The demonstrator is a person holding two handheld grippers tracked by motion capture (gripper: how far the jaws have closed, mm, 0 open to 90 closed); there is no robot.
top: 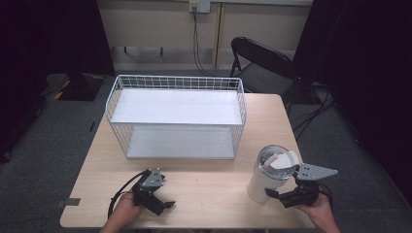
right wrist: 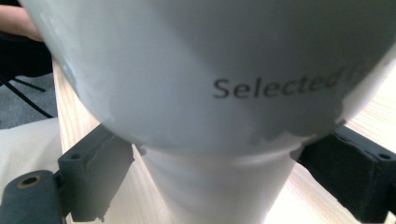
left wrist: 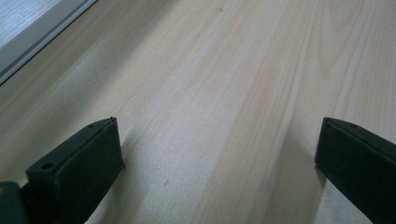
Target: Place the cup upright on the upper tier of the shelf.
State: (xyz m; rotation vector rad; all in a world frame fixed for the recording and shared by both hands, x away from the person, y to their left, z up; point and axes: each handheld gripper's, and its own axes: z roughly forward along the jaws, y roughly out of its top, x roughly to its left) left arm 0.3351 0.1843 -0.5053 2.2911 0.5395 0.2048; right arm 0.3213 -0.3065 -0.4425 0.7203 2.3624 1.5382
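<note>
A white tumbler [top: 265,180] with a clear lid stands on the wooden table [top: 209,194] at the front right. Up close in the right gripper view, the tumbler [right wrist: 210,84] carries grey lettering. My right gripper [top: 275,194] reaches in from the right and holds it low down; its jaws press both sides of the narrow base [right wrist: 217,186]. My left gripper [top: 166,206] rests near the front edge, left of centre. It is open, and my left gripper [left wrist: 219,154] has only bare wood between its jaws.
A white wire shelf basket [top: 177,77] with two white boards stands across the back half of the table. A black folding chair [top: 262,58] is behind the table's far right corner. Bare wood lies between the two grippers.
</note>
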